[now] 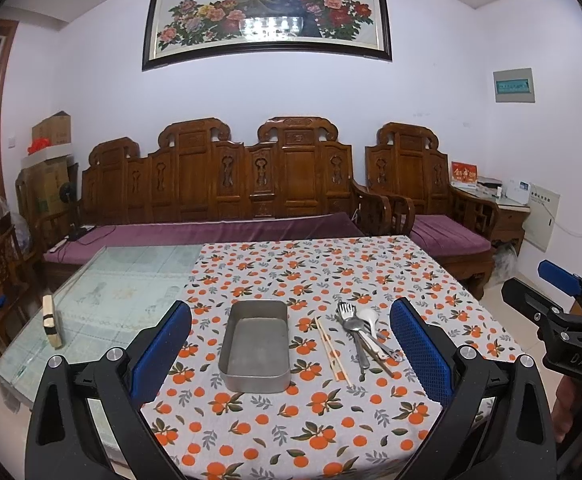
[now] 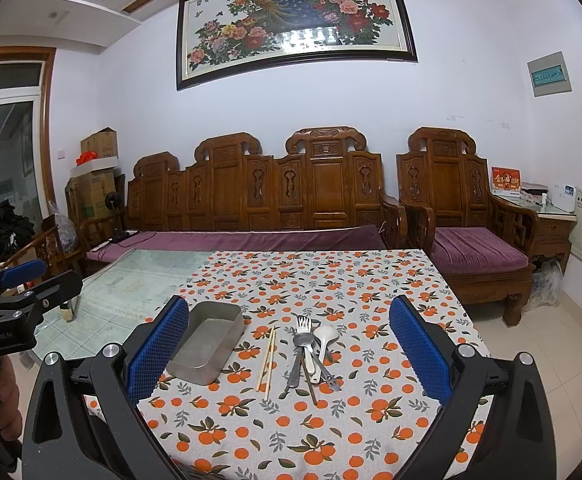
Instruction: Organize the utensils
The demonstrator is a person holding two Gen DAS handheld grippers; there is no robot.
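Left to right across the table. Far left, on the bare glass part of the table (image 1: pixel 131 276), a small wood-coloured block (image 1: pixel 52 321) stands alone, well apart from the task items; probably unrelated.

Left gripper (image 1: pixel 291 356): jaws spread wide, nothing between them, held back above the near edge of the orange-print tablecloth (image 1: pixel 331 420). Looks like a ready pose, facing the tin.

Metal tin (image 1: pixel 256 346): rectangular, open top, flat on the cloth left of centre, long side running near to far. Inside is bare, no utensil in it yet. Likely the target container, set just beside the pile for short moves.

Just right of it, a pair of pale chopsticks (image 1: pixel 333 350), side by side and touching, on the cloth, apart from the tin.

Next right, the utensil pile (image 2: pixel 311 354): fork (image 2: pixel 303 326), white spoon (image 2: pixel 326 338), metal spoons and darker handles overlapping, heads far, handles fanned toward the near edge. Exact count unclear. Overlap means singling one out will be fiddly.

Right gripper (image 2: pixel 289 354): also spread wide and empty, hanging over the near cloth, framing chopsticks and pile; probably takes the first pick.

Task not started, judging by the bare tin.
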